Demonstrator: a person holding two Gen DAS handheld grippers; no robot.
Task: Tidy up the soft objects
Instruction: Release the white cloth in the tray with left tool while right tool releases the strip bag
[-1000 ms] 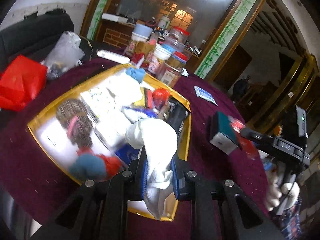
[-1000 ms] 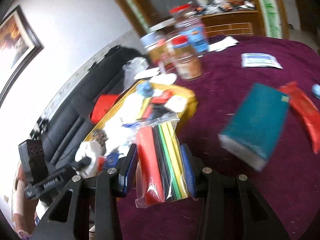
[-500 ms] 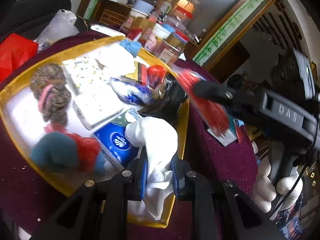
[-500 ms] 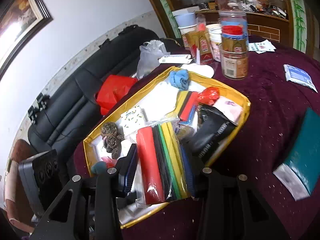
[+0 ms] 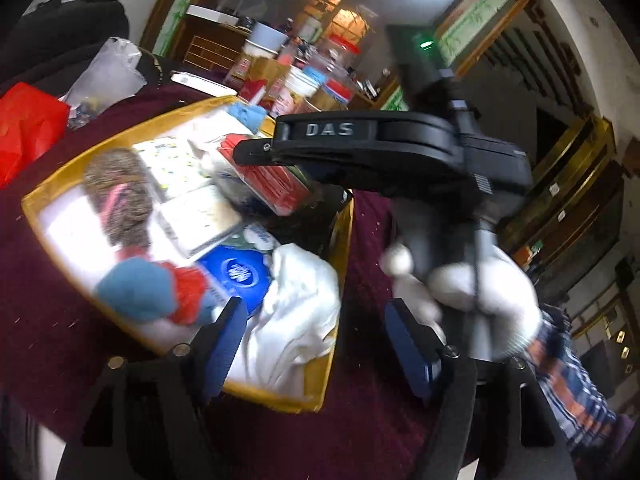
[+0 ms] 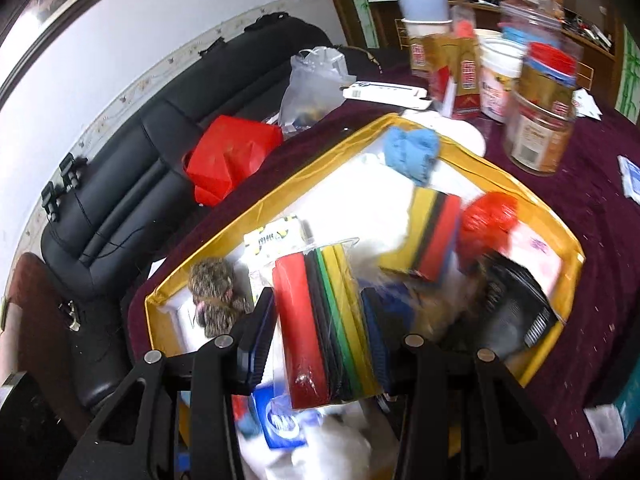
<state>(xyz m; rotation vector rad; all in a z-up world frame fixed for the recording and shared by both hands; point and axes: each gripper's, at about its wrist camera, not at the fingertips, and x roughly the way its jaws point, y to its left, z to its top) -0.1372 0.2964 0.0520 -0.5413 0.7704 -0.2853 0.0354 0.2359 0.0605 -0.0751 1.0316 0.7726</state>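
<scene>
Cloth, white and crumpled (image 5: 300, 312), lay in the near corner of the shallow yellow-rimmed fabric tray (image 5: 340, 264), loose between the spread blue pads of the left gripper (image 5: 316, 336), which gripped nothing. Beside it in the tray sat a blue tissue packet (image 5: 240, 276), a teal-and-red soft toy (image 5: 148, 292) and a brown speckled knitted piece with a pink band (image 5: 120, 196).

The right gripper (image 6: 320, 336) hung over the same tray with its jaws closed on a clear plastic bag of red, black, green and yellow foam sheets (image 6: 320, 320). Farther back in the tray lay a second stack of yellow, black and red foam (image 6: 428, 236), a light blue cloth bundle (image 6: 412, 152) and a red mesh ball (image 6: 488, 216).

The tray rested on a maroon tablecloth (image 6: 600, 208). Jars and tubs with red lids (image 6: 540, 120) stood beyond it, a red plastic bag (image 6: 228, 156) lay at the table edge, and a black leather sofa (image 6: 160, 140) ran along the wall.
</scene>
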